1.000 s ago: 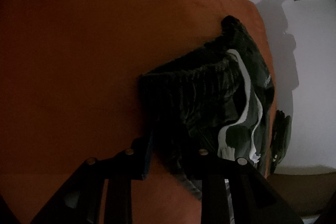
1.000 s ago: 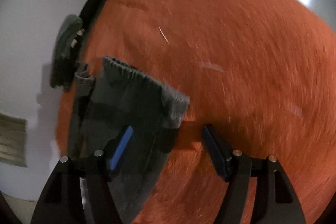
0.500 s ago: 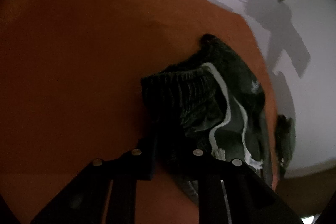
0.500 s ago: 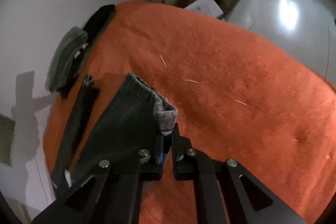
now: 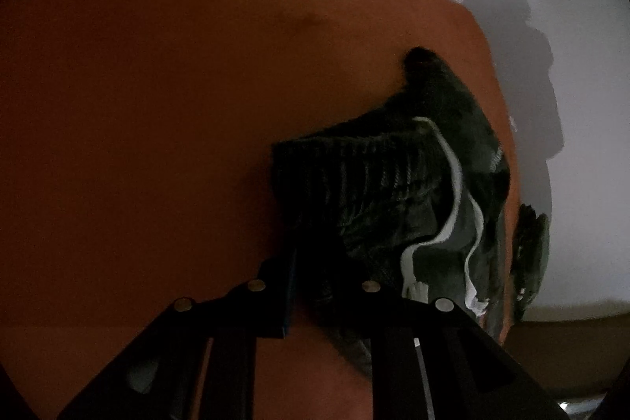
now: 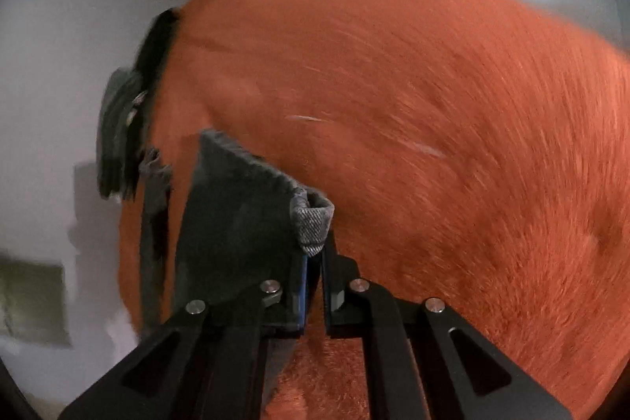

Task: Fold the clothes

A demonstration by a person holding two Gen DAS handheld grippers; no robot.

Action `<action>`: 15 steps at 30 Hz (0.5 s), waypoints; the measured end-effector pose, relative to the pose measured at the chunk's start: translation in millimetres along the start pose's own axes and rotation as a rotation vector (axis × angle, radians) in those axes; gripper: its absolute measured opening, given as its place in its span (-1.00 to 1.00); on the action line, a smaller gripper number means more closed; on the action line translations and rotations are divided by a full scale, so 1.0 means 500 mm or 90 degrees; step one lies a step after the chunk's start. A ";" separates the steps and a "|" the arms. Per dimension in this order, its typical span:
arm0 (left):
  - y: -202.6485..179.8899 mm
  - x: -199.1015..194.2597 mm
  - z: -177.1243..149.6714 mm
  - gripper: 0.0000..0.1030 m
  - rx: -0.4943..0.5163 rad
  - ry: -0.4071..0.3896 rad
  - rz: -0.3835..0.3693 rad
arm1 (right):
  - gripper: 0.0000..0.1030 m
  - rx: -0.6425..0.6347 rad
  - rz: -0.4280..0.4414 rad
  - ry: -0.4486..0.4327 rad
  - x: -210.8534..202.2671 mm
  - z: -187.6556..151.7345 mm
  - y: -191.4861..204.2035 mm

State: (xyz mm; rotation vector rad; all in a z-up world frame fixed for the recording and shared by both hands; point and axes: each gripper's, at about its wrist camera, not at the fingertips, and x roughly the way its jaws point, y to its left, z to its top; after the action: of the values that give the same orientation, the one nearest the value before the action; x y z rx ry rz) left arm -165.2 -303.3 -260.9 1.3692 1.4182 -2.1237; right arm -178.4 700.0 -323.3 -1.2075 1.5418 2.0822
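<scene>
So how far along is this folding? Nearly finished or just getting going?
Early, by the look of it. Done: each claw has a waistband corner of the dark shorts, the right claw pinched on the grey hem, the left claw closed over bunched ribbing. In hand: the fabric is raised off the orange blanket. Left: no neat crease shows yet, so the fold itself and laying it flat.

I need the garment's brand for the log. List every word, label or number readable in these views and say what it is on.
None can be read.
A small pale mark on the dark garment in the left wrist view may be print, but it is too small and dim to read.
The right wrist view shows no text on the garment or the orange blanket.
</scene>
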 end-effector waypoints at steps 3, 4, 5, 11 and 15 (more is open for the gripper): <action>0.006 0.007 0.007 -0.69 -0.005 0.007 0.003 | -0.91 -0.030 0.000 -0.009 0.002 -0.004 0.007; 0.005 0.008 0.007 -0.68 0.001 0.006 0.002 | -0.91 -0.039 0.006 -0.010 0.001 -0.003 0.012; 0.005 0.009 0.007 -0.68 0.006 0.005 0.002 | -0.91 -0.036 0.008 -0.003 0.005 0.001 0.012; 0.008 -0.021 -0.012 -0.37 0.040 -0.007 0.011 | -0.48 -0.046 -0.002 0.044 0.008 0.010 0.014; -0.005 -0.060 -0.033 -0.08 0.069 -0.035 0.032 | 0.11 -0.127 -0.053 -0.002 -0.030 -0.002 0.051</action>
State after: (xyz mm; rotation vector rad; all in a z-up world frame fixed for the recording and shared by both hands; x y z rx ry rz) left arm -141.6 -296.6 -236.9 1.3582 1.2519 -2.2160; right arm -185.5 693.0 -295.2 -1.3104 1.2831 2.2224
